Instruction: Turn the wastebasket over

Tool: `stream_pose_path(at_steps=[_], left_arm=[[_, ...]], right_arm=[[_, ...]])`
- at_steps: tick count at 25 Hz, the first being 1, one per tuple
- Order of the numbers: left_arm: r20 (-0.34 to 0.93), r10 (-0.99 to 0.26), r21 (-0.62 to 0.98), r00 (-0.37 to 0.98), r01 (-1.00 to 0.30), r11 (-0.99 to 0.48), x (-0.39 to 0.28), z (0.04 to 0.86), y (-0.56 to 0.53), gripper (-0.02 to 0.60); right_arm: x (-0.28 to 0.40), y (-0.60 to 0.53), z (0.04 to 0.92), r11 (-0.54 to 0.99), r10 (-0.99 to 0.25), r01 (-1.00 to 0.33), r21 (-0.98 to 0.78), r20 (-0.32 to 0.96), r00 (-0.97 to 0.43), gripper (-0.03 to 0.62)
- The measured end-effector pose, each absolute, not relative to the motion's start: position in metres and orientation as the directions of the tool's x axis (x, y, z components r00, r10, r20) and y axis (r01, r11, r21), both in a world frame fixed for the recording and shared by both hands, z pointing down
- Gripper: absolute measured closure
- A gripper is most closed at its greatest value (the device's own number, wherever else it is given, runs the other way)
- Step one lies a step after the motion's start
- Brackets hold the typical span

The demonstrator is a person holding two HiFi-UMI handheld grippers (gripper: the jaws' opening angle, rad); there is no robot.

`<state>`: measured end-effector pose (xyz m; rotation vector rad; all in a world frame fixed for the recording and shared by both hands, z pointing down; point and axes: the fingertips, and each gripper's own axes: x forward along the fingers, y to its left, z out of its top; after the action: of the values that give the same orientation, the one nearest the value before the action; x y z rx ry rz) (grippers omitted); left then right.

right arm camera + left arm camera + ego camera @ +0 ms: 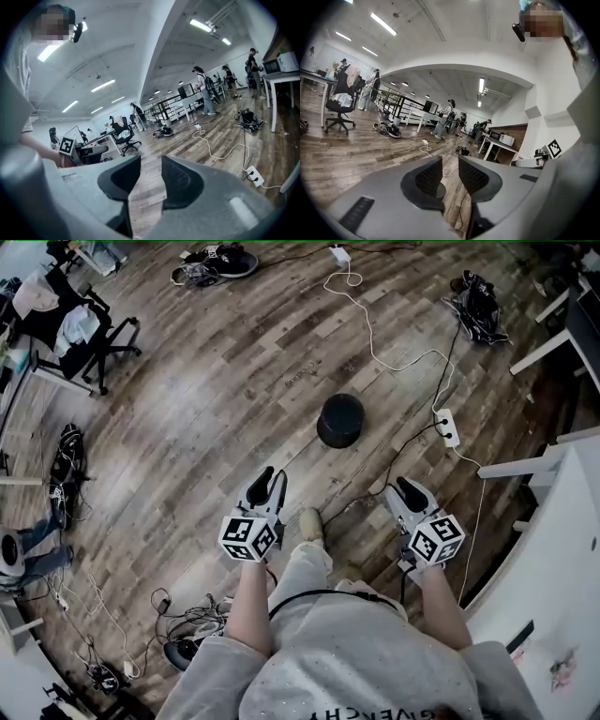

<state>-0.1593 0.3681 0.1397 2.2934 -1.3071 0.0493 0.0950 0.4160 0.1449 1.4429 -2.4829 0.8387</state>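
Observation:
The black round wastebasket [340, 420] stands on the wood floor in the middle of the head view, with what looks like a flat closed face upward. My left gripper [267, 480] hovers nearer to me and to its left, apart from it. Its jaws are open with nothing between them [450, 173]. My right gripper [405, 488] hovers nearer to me and to the basket's right, also apart from it. Its jaws stand open and empty [151, 176]. Both grippers point away from me, roughly level.
A white power strip [448, 427] and its cables [375, 343] lie right of the basket. A white desk [562, 549] lines the right side. An office chair [75, 329], a black bag [478, 306], shoes [216, 261] and tangled cords [178, 624] sit around. My foot [310, 524] is between the grippers.

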Motion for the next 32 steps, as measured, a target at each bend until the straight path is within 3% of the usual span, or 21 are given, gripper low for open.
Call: stream_pose_path(at_steps=[14, 26, 32], left_arm=[[0.305, -0.732, 0.462, 0.610, -0.766, -0.446, -0.161, 0.192, 0.269, 0.477], [0.349, -0.697, 0.503, 0.626, -0.753, -0.425, -0.122, 0.215, 0.166, 0.477], [0.401, -0.686, 0.557, 0.607, -0.757, -0.343, -0.082, 0.262, 0.112, 0.477]], right_arm=[[0.078, 0.329, 0.177, 0.313, -0.762, -0.845, -0.433, 0.416, -0.496, 0.467], [0.099, 0.192, 0.224, 0.399, -0.651, -0.782, -0.478, 0.453, -0.609, 0.467], [0.134, 0.134, 0.280, 0.361, -0.596, -0.769, -0.527, 0.504, -0.625, 0.467]])
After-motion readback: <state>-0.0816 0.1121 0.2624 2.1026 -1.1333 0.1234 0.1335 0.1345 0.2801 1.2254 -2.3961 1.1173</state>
